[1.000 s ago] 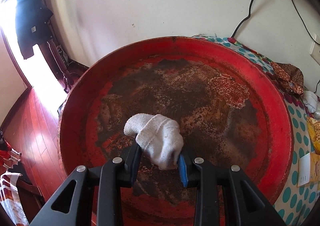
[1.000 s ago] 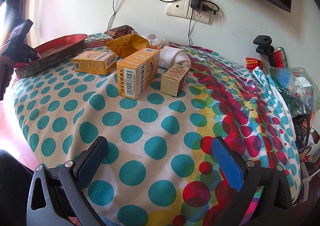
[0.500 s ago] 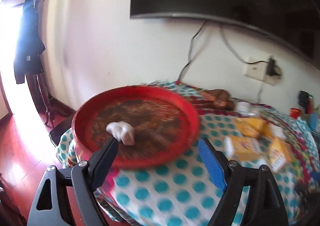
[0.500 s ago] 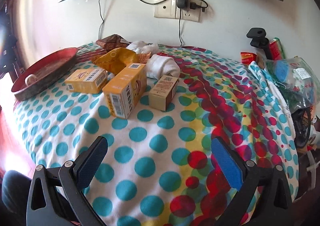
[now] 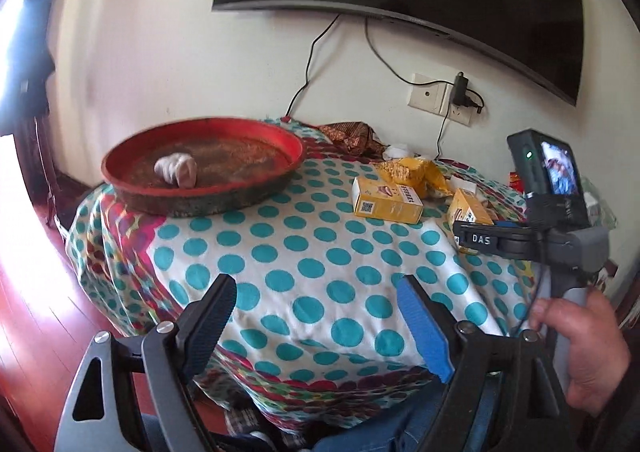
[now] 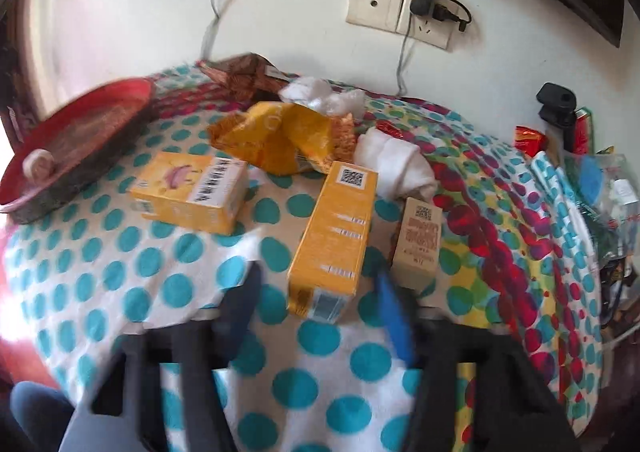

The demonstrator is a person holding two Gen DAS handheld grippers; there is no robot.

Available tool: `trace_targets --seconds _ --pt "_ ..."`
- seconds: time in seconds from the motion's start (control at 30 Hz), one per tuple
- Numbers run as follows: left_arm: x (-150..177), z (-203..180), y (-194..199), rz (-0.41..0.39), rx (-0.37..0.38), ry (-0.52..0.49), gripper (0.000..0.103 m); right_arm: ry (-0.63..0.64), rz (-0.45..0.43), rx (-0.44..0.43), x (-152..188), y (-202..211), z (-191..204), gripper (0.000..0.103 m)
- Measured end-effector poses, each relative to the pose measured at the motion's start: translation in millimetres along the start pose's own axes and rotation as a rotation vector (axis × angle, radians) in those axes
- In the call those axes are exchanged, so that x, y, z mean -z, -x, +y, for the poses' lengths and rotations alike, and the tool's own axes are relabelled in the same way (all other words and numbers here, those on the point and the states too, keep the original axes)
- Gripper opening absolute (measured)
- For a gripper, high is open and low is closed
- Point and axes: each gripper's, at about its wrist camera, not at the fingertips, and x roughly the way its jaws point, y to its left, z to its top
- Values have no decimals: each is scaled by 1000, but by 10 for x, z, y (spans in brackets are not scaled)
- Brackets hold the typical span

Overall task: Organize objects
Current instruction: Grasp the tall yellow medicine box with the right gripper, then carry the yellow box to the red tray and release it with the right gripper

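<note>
Teal-dotted cloth [image 5: 320, 252] covers the tabletop, with a band of red dots down its right side. Red and round, a worn tray [image 5: 208, 193] sits at the far left corner, and a rolled white sock [image 5: 176, 169] lies inside it near its left rim. Toward the far edge lie a crumpled yellow bag [image 6: 280, 135] and a second white sock [image 6: 396, 167]. Three boxes stand near the middle: a yellow one lying flat [image 6: 188, 191], a tall yellow one [image 6: 332, 236] and a small beige one [image 6: 418, 244] just beside it. The left gripper [image 5: 320, 316] hovers off the near edge, fingers wide and empty. The right gripper [image 6: 316, 316] has its fingers closing around the tall yellow box's near end, not visibly pressing it.
</note>
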Motion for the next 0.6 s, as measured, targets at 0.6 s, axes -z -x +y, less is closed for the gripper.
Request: trace_targets --seconds 0.6 --pt "-74 161 28 4 -85 10 85 121 -122 -52 -447 340 429 27"
